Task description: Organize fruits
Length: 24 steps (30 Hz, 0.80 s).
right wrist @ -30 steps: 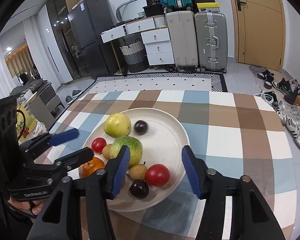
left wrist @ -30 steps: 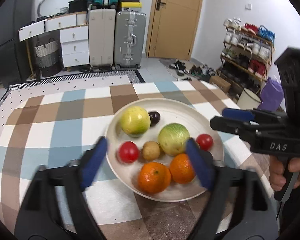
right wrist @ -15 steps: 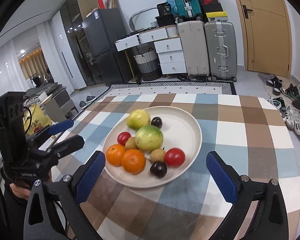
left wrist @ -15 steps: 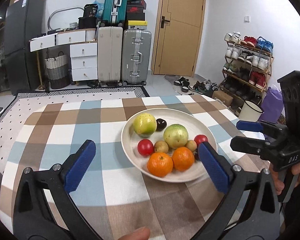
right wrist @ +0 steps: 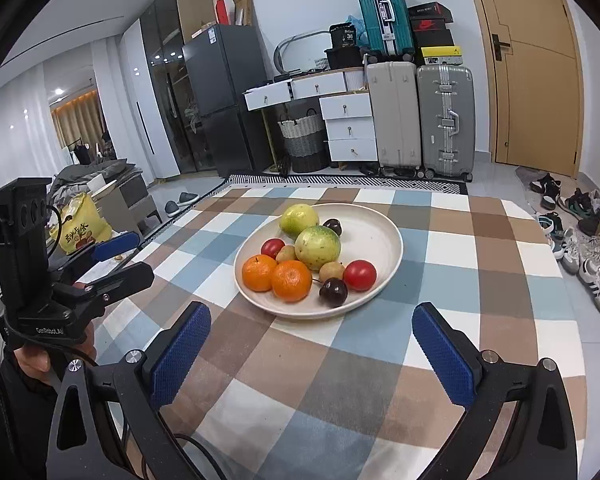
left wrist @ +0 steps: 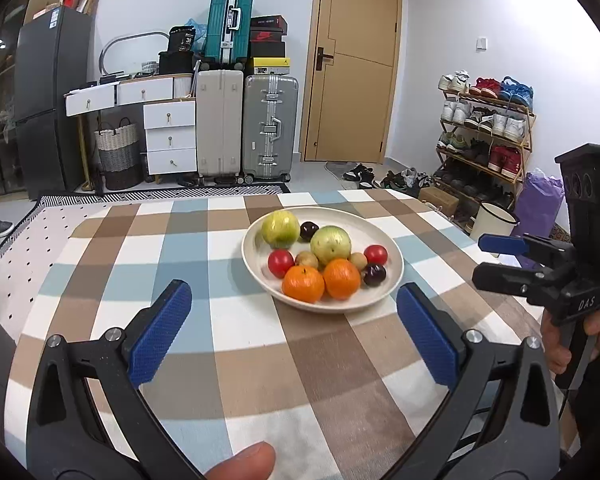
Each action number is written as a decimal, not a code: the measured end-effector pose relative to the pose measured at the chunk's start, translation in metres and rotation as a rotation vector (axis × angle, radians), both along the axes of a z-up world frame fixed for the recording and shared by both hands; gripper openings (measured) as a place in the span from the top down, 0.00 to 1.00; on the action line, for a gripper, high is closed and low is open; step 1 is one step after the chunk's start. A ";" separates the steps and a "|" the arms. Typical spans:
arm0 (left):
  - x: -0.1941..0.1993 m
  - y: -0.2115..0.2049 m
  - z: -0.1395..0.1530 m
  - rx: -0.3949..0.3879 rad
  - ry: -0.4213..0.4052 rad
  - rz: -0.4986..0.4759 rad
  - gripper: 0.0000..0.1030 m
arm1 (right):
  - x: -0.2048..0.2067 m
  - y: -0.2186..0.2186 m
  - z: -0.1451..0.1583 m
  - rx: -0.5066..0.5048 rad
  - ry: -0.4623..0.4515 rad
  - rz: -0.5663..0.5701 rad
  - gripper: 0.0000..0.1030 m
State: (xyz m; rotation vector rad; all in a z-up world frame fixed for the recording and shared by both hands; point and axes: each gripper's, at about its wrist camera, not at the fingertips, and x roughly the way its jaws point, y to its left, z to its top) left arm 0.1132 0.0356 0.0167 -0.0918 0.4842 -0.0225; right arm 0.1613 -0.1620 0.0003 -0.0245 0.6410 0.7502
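Observation:
A cream plate (left wrist: pixel 392 270) (right wrist: pixel 380 236) sits on the checked tablecloth and holds two oranges (left wrist: pixel 303 284) (right wrist: pixel 291 280), two green-yellow fruits (left wrist: pixel 331 245) (right wrist: pixel 317 247), two red tomatoes (left wrist: pixel 281 262) (right wrist: pixel 359 275), small brown fruits and dark plums (right wrist: pixel 333 292). My left gripper (left wrist: pixel 294 334) is open and empty, held back from the plate's near edge. My right gripper (right wrist: pixel 320 354) is open and empty, also short of the plate. Each gripper shows at the side of the other's view.
The checked tablecloth (left wrist: pixel 180 248) covers the table. Beyond it stand suitcases (left wrist: pixel 270 128), white drawers (left wrist: pixel 168 136), a dark fridge (left wrist: pixel 48 96), a door and a shoe rack (left wrist: pixel 486 128). Shoes (right wrist: pixel 588 248) lie on the floor to the right.
Both grippers have pulled back from over the plate and opened wider. The plate and fruit have not moved.

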 end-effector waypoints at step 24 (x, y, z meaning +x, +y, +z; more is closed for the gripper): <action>0.009 -0.007 -0.020 -0.008 -0.027 0.039 0.01 | -0.017 0.002 -0.014 0.039 -0.180 0.011 0.00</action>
